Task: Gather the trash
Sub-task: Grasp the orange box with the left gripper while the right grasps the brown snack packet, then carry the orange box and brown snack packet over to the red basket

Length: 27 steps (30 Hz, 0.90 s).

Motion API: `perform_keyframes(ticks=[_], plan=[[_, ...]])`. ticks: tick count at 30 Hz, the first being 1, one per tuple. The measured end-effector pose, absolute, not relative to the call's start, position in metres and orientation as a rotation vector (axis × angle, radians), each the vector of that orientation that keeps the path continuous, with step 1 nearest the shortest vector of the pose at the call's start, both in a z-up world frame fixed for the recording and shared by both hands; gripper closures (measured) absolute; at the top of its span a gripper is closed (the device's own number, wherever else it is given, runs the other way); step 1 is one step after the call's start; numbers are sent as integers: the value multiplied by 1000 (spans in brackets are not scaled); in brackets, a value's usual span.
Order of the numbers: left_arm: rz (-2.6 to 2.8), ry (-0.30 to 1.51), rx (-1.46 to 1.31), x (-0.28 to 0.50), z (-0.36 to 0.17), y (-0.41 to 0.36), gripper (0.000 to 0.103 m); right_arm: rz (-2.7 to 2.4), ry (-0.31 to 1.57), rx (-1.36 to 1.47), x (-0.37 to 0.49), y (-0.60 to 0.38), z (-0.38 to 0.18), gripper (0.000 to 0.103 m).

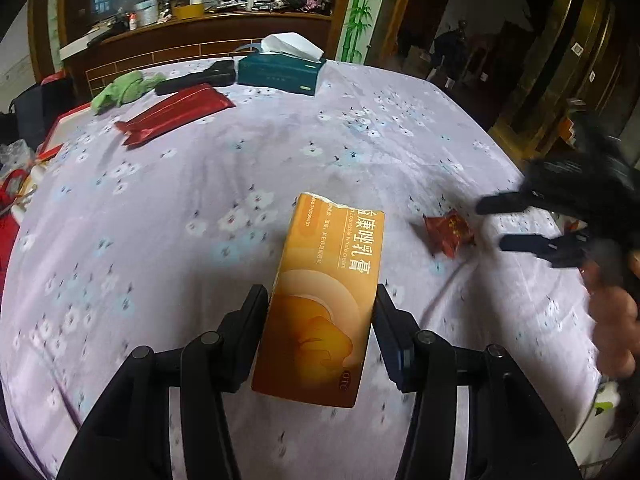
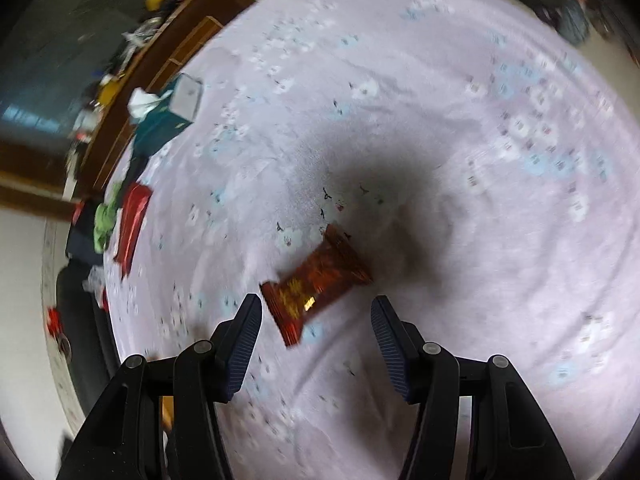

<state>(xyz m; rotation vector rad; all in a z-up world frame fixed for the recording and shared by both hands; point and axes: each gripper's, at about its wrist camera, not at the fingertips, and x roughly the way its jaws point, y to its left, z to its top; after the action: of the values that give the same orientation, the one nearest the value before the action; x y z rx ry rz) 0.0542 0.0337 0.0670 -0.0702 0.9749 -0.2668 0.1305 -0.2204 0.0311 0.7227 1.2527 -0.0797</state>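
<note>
An orange medicine box (image 1: pixel 324 300) with a torn far end is held above the flowered tablecloth, my left gripper (image 1: pixel 320 300) shut on its two long sides. A small red snack wrapper (image 1: pixel 448 232) lies on the cloth to its right. My right gripper (image 1: pixel 496 224) comes in from the right edge, open, its tips just beside the wrapper. In the right wrist view the red wrapper (image 2: pixel 316 284) lies flat just ahead of and partly between the open fingers of my right gripper (image 2: pixel 316 308), which touch nothing.
At the far side of the table lie a teal tissue box (image 1: pixel 280 70), a red pouch (image 1: pixel 172 114), a green cloth (image 1: pixel 124 90) and a black device (image 1: pixel 200 78). A cluttered wooden shelf (image 1: pixel 200 20) stands behind. A person's hand (image 1: pixel 616 320) shows at right.
</note>
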Motion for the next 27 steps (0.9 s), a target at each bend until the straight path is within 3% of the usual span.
perform_keyframes(ticks=[6, 9, 14, 27], plan=[[-255, 973, -99, 36, 71, 50, 52, -148, 1282, 712, 151, -208, 14, 44], [-253, 975, -108, 32, 70, 53, 52, -168, 1309, 630, 160, -199, 9, 57], [-262, 968, -100, 27, 72, 50, 52, -139, 1303, 478, 156, -186, 12, 67], [-274, 913, -45, 0, 79, -5, 52, -14, 1086, 125, 37, -200, 66, 68]])
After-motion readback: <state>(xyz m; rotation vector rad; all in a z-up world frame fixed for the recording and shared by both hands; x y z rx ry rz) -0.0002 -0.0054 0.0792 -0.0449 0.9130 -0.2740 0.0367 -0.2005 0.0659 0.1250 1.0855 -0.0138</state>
